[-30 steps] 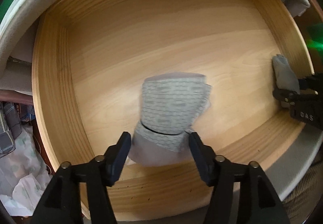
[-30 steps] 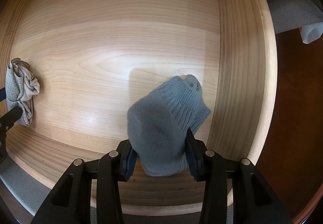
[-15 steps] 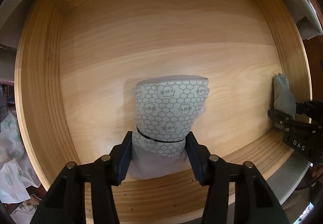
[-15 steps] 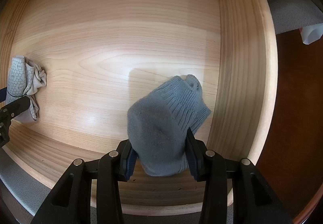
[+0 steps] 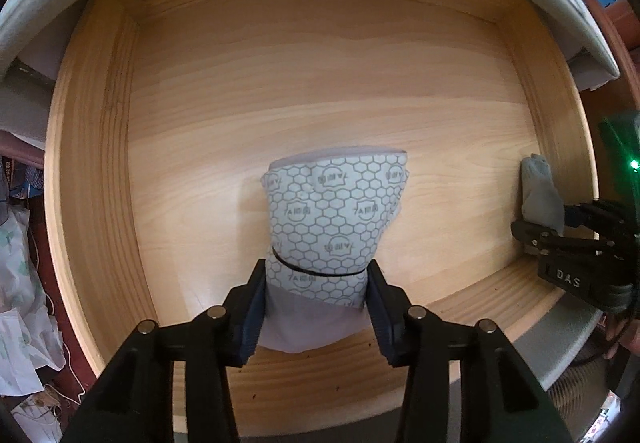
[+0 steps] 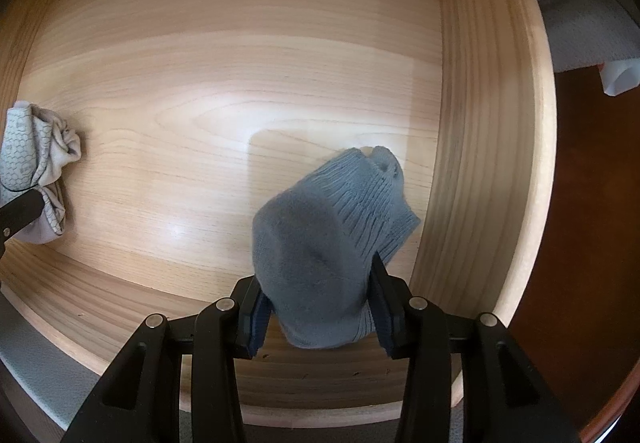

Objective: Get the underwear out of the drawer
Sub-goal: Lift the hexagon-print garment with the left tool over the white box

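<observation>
Left wrist view had the left gripper (image 5: 316,307) closing its jaws on the honeycomb-print underwear (image 5: 326,227), bunched over the drawer (image 5: 92,171) floor, probably for a clean lift. Right gripper (image 6: 318,313) was clamped on a grey sock (image 6: 320,255) near the right wall.

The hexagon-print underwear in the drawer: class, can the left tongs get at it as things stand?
Probably yes. The hexagon-print underwear already sits between the left tongs, which are closing with pads against its sides. Nothing blocks them; the right tongs grip a grey sock well aside.
</observation>
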`<state>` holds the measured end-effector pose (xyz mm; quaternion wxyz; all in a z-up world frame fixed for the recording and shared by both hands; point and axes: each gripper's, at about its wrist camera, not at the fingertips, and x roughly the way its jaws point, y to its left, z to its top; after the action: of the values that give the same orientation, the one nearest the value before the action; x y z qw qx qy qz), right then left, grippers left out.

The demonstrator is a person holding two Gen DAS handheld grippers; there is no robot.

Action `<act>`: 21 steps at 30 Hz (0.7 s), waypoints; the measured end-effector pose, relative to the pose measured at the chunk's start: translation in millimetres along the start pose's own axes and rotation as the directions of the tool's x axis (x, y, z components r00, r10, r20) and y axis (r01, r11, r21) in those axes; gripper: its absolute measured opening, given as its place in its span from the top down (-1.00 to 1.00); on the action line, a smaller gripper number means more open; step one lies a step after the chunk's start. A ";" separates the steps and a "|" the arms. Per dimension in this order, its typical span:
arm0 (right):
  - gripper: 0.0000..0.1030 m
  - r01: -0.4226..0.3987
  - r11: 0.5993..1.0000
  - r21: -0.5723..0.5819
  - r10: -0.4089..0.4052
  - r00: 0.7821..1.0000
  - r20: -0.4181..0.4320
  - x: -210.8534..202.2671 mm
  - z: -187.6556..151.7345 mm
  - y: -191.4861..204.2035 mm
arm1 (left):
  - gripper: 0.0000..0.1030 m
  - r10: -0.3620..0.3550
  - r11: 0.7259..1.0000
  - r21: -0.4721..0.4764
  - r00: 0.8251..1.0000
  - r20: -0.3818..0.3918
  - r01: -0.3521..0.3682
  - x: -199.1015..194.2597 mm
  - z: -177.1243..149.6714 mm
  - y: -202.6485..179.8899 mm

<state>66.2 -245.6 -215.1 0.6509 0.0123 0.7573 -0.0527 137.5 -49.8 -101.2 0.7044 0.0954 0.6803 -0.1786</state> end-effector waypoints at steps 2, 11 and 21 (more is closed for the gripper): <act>0.19 0.000 1.000 0.000 0.000 1.000 0.000 0.4 0.0 0.8 | 0.10 -0.013 1.000 -0.007 1.000 0.011 0.013 -4.9 -3.4 1.2; 0.20 0.001 1.000 -0.006 0.000 1.000 0.008 3.6 -3.1 0.1 | 0.10 -0.008 1.000 0.010 0.997 0.081 0.007 -36.3 -23.6 0.9; 0.20 -0.002 1.000 -0.003 0.002 1.000 0.004 5.6 -2.5 -1.5 | 0.10 -0.014 0.999 0.032 0.979 0.201 0.008 -96.1 -43.8 -5.4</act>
<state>62.7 -247.1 -220.1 0.6525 0.0120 0.7559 -0.0509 93.9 -26.5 -7.7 0.7671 0.0840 0.6031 -0.2019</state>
